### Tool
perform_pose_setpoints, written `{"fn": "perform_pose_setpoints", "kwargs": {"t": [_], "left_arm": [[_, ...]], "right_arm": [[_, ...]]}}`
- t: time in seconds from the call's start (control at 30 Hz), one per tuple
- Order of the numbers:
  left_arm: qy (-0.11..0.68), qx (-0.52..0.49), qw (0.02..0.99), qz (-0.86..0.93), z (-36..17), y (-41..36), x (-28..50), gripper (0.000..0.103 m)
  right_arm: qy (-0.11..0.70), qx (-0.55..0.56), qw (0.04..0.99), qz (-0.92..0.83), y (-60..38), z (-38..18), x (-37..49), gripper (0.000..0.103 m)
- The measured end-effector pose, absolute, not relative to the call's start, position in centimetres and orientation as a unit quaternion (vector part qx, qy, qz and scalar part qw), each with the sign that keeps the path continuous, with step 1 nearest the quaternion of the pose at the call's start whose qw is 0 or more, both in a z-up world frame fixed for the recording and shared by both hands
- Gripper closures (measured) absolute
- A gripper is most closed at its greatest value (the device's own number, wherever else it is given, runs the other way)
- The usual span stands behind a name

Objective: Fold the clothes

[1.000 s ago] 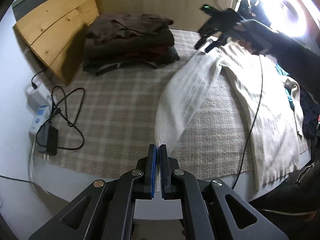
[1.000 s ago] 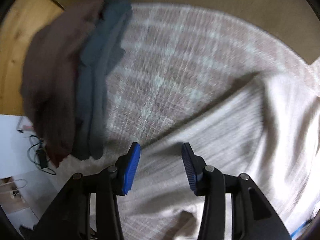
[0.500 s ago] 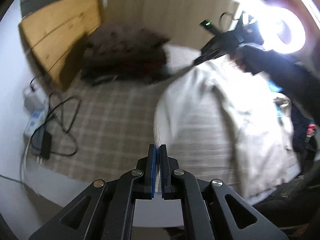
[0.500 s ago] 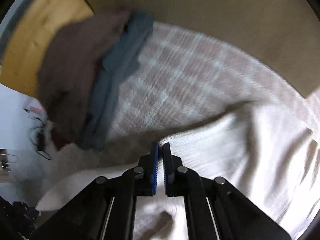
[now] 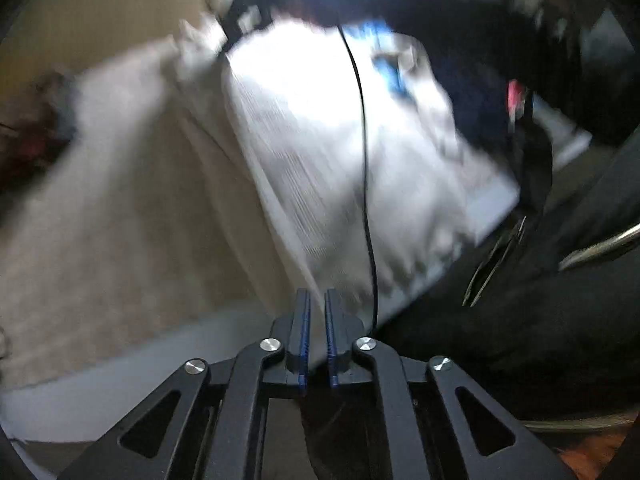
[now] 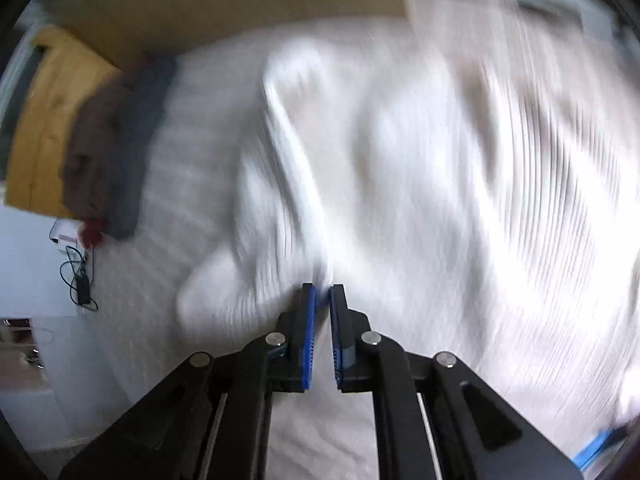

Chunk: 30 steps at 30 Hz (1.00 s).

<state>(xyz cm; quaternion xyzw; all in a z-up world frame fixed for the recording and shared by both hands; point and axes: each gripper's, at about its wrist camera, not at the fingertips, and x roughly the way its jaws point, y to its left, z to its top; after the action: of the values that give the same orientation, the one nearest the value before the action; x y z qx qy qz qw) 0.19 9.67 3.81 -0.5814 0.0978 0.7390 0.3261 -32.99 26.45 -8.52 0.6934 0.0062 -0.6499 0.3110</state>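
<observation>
A cream ribbed sweater lies spread on a plaid bed cover; both views are motion-blurred. My left gripper holds the sweater's edge near the bed's front edge. Pale fabric fills the narrow gap between its blue pads, and its jaws are opening slightly. In the right wrist view the sweater fills most of the frame, with a raised fold running up from my right gripper. That gripper pinches the fold at its tips, and its jaws are also easing open a little.
A stack of folded dark clothes sits at the far left against a wooden board. A black cable hangs across the sweater. A charger with wires lies on the floor at left. A person's dark sleeve crosses the top.
My right gripper went from open to shut on a sweater fold. Both grippers swung sideways with the fabric; the sleeve that stretched over the plaid cover now lies folded across the sweater body.
</observation>
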Motion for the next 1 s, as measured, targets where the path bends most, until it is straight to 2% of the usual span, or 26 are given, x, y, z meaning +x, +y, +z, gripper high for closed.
{"fn": "perform_pose_setpoints", "kwargs": {"t": [0.07,0.13,0.2,0.47,0.57,0.6,0.63,0.7,0.9,1.0], "left_arm": [[0.102,-0.603,0.325,0.722,2.4,10.3,0.8,0.093],[0.087,-0.606,0.320,0.723,2.6,9.6,0.8,0.087],[0.072,-0.603,0.304,0.734,3.3,8.5,-0.1,0.084],[0.082,-0.509,0.247,0.820,6.2,7.0,-12.6,0.084],[0.057,-0.489,0.245,0.836,5.5,7.0,-18.4,0.084],[0.064,-0.485,0.247,0.837,5.0,7.4,-19.8,0.084],[0.080,-0.482,0.251,0.836,4.2,8.1,-21.1,0.084],[0.102,-0.485,0.262,0.828,2.8,9.0,-23.2,0.084],[0.146,-0.519,0.263,0.800,-0.1,11.4,-26.6,0.084],[0.170,-0.524,0.257,0.795,-0.9,12.1,-27.4,0.081]], "right_arm": [[0.008,0.669,0.328,-0.667,27.0,-7.0,-33.3,0.092],[0.010,0.644,0.345,-0.682,27.6,-5.6,-33.6,0.069],[0.014,0.622,0.352,-0.700,27.5,-4.4,-34.4,0.061],[0.026,0.615,0.363,-0.700,21.9,-6.3,-38.4,0.061],[0.029,0.620,0.361,-0.696,20.7,-7.6,-38.9,0.061],[0.030,0.622,0.361,-0.695,20.6,-8.0,-38.9,0.064],[0.031,0.623,0.362,-0.693,20.7,-8.3,-38.9,0.079],[0.027,0.624,0.370,-0.688,20.8,-8.7,-39.1,0.095],[0.026,0.619,0.392,-0.680,20.4,-8.5,-39.3,0.093],[0.027,0.620,0.403,-0.673,19.9,-8.5,-39.3,0.093]]}}
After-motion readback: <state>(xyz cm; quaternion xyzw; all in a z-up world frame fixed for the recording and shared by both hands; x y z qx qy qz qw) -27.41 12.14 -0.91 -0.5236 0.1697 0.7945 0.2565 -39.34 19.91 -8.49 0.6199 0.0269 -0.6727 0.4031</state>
